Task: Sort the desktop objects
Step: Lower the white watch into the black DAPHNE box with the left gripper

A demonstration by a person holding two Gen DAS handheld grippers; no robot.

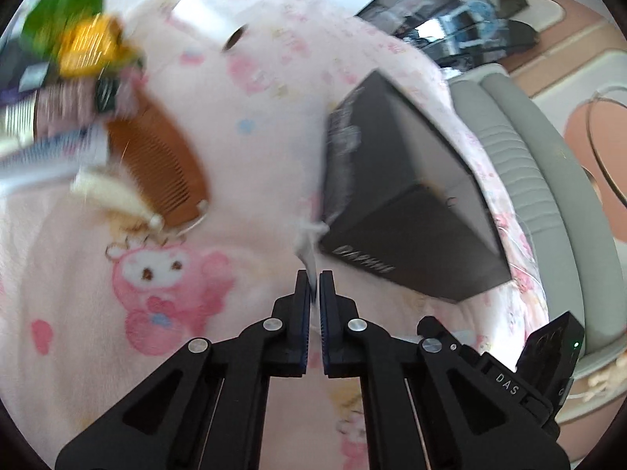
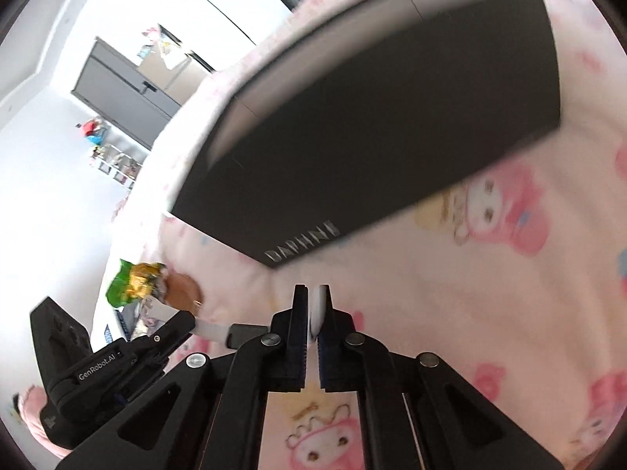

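Mostly unsorted, by look of it: wooden comb point(image 1: 156, 164), green-yellow snack packet point(image 1: 74, 27) and other blurred items heaped at upper left of left wrist view; black box point(image 1: 403, 211) well apart, right of centre. Left gripper point(image 1: 314, 286) clamped on thin white scrap point(image 1: 309, 243); right gripper point(image 2: 312, 305) clamped on white piece point(image 2: 317, 309), box just above it in frame. Surface: pink cartoon-print blanket point(image 1: 164, 282). Grey padded edge point(image 1: 521, 164) right; white wall, grey cabinet point(image 2: 129, 90) upper left of right wrist view.

My left gripper point(image 1: 314, 284) points down at a slant, its two black fingers pinched on a thin white strip. My right gripper point(image 2: 313, 299) slants down too, squeezing a small white piece.
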